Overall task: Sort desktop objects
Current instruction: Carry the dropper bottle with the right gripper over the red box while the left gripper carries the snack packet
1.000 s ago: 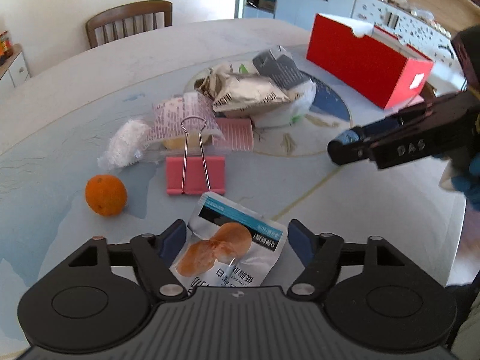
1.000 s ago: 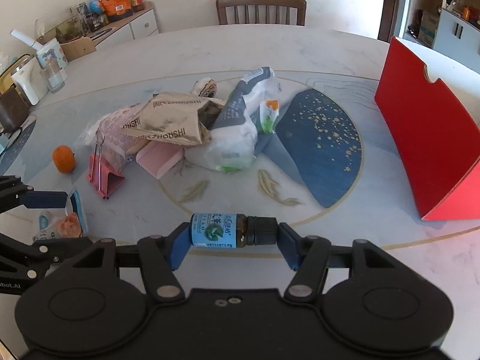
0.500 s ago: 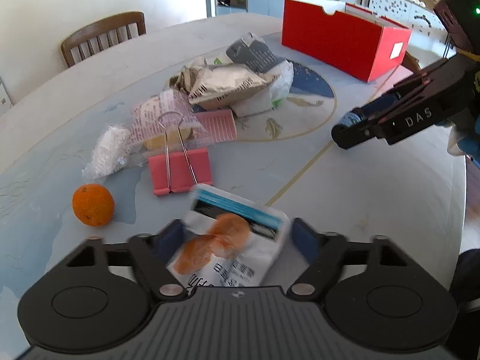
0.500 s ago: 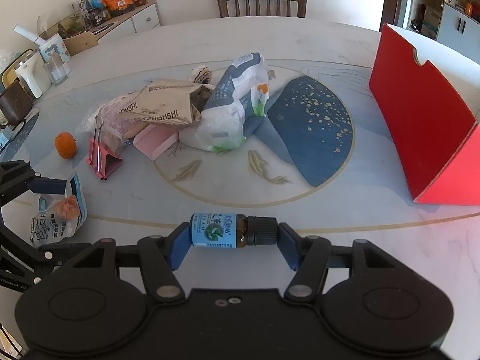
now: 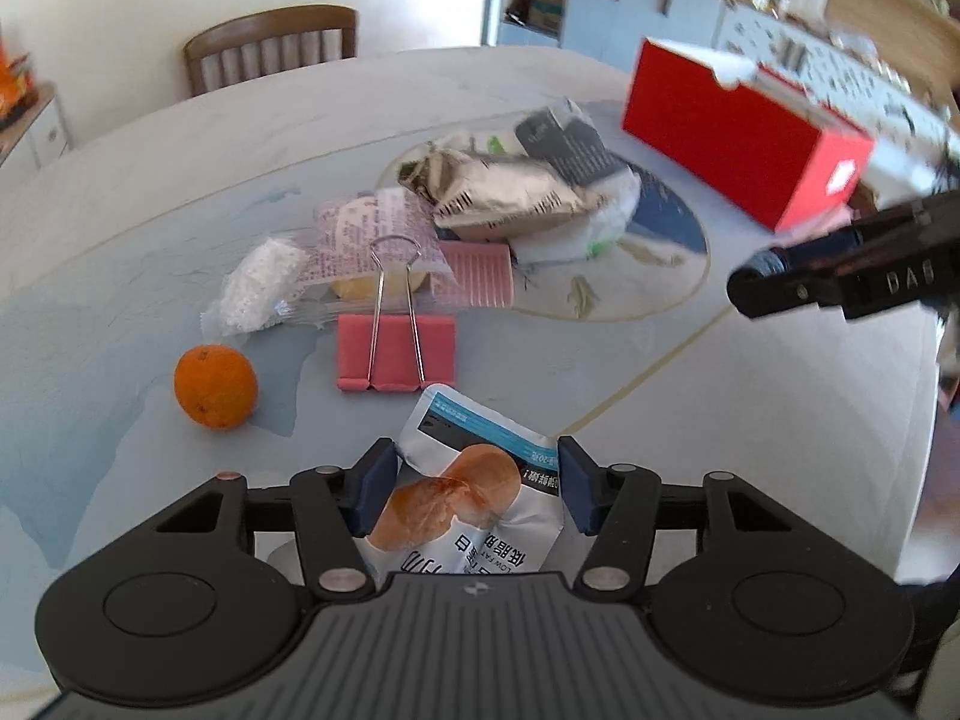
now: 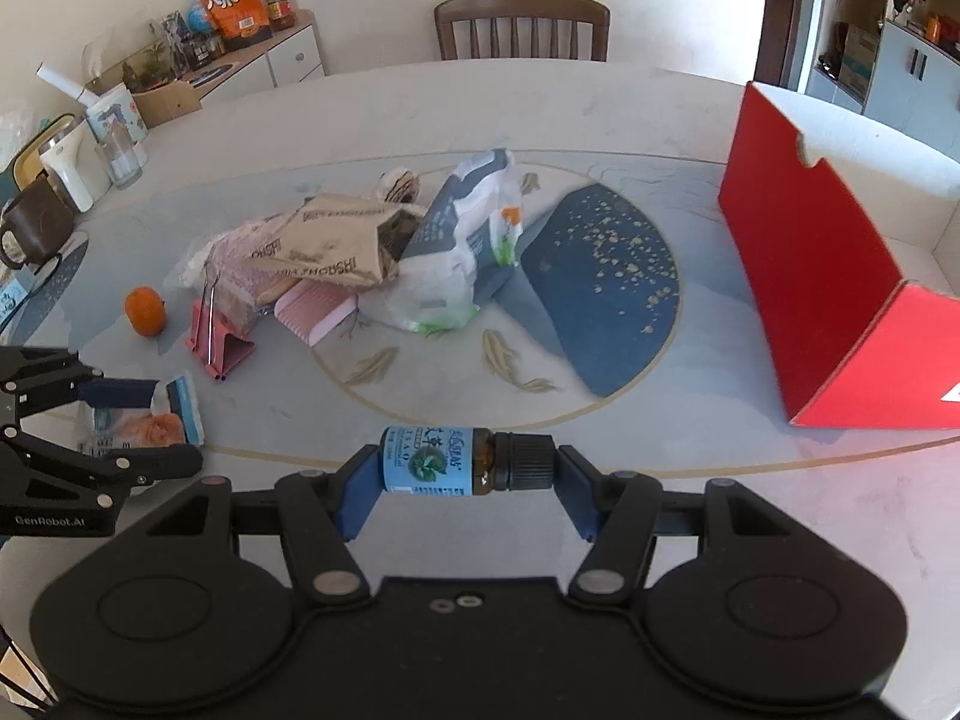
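Clutter fills the middle of the round marble-patterned table (image 6: 600,120): a crumpled brown paper bag (image 6: 336,246) leans on a white and grey plastic bag (image 6: 456,252), with a ribbed pink box (image 6: 318,309) just below them and a pink-printed wrapper (image 5: 378,234) to the left. In the left wrist view a pink binder clip (image 5: 396,348) with wire handles lies at centre frame, directly ahead of the left gripper (image 5: 477,480), and a round, dimpled orange (image 5: 216,385) sits to its left, apart from it. A glossy red cardboard box (image 6: 828,276) with an open top stands at the right edge of the right wrist view, well apart from the pile. A wooden chair (image 6: 521,24) stands at the table's far side.

The left gripper's blue pads (image 5: 375,489) sit moderately apart on either side of a crinkled white foil snack pouch (image 5: 474,498) with a teal stripe; whether they press it is hard to tell. The right gripper (image 6: 467,468) is clamped end to end on a small amber glass bottle (image 6: 444,461) with a blue label and ribbed black cap, held sideways at lower centre of its view.
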The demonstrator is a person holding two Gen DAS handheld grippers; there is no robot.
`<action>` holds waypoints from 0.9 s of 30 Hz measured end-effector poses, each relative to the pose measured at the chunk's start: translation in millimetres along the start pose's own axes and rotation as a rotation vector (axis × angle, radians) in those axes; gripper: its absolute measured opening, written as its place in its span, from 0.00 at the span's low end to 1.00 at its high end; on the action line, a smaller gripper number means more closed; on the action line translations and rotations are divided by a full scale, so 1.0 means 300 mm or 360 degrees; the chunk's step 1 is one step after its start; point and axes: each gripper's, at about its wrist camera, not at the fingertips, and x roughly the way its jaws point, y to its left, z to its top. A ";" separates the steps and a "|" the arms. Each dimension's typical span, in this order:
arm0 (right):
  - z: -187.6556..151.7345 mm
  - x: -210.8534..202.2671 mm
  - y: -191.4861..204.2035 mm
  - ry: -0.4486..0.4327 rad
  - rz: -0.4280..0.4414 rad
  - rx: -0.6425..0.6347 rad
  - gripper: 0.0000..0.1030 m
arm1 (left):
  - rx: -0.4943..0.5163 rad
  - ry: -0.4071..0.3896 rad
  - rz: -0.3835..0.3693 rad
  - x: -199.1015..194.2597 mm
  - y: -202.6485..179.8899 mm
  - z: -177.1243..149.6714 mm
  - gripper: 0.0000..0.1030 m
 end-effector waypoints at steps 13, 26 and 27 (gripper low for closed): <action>0.058 -0.129 -0.104 -0.0106 -0.0028 0.0043 0.60 | -0.0113 -0.0145 -0.0080 -0.062 -0.097 0.116 0.54; 0.114 -0.244 -0.338 -0.0165 -0.0113 0.0097 0.60 | 0.0024 -0.0268 -0.0178 -0.008 -0.356 0.372 0.54; 0.118 -0.249 -0.361 -0.0170 -0.0117 0.0103 0.60 | 0.0033 -0.0272 -0.0184 0.003 -0.380 0.392 0.54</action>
